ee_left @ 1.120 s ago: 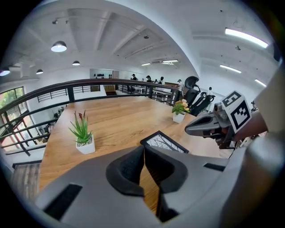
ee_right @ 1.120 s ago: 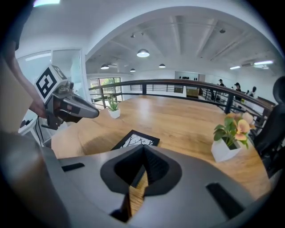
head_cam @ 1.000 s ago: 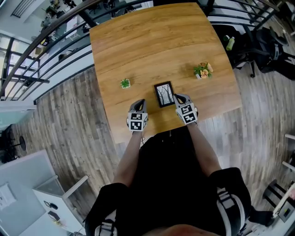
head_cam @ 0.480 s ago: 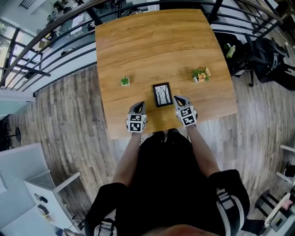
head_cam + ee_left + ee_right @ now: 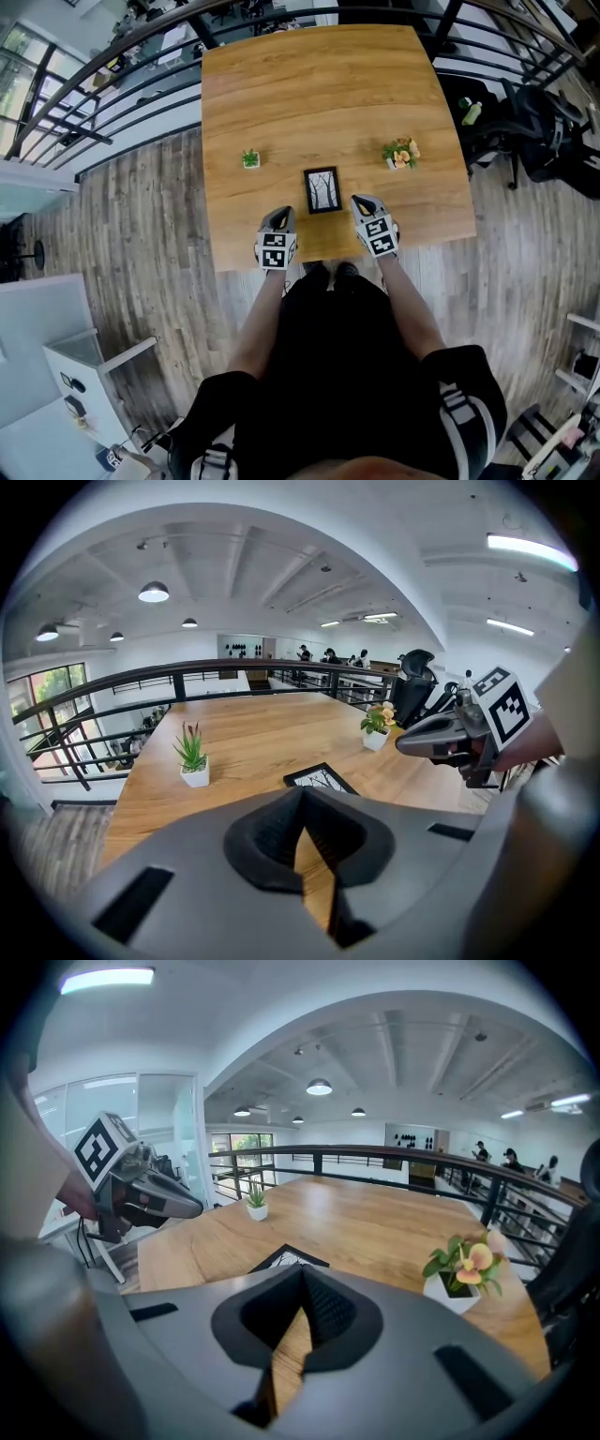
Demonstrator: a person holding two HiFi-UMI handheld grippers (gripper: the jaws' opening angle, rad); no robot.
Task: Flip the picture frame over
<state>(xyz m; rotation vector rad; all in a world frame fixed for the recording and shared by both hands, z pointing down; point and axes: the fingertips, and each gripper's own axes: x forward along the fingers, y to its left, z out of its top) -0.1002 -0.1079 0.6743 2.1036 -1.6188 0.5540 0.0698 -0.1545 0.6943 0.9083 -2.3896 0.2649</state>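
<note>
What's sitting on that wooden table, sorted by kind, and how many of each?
Picture frame: 1
Plants in white pots: 2, the green plant and the flowering plant
Total: 3

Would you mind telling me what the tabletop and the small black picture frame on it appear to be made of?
Light brown tabletop: wood or wood-look laminate, satin; long grain streaks show. Black rectangular picture frame: painted wood or plastic, hard to tell; uniformly dark border.
</note>
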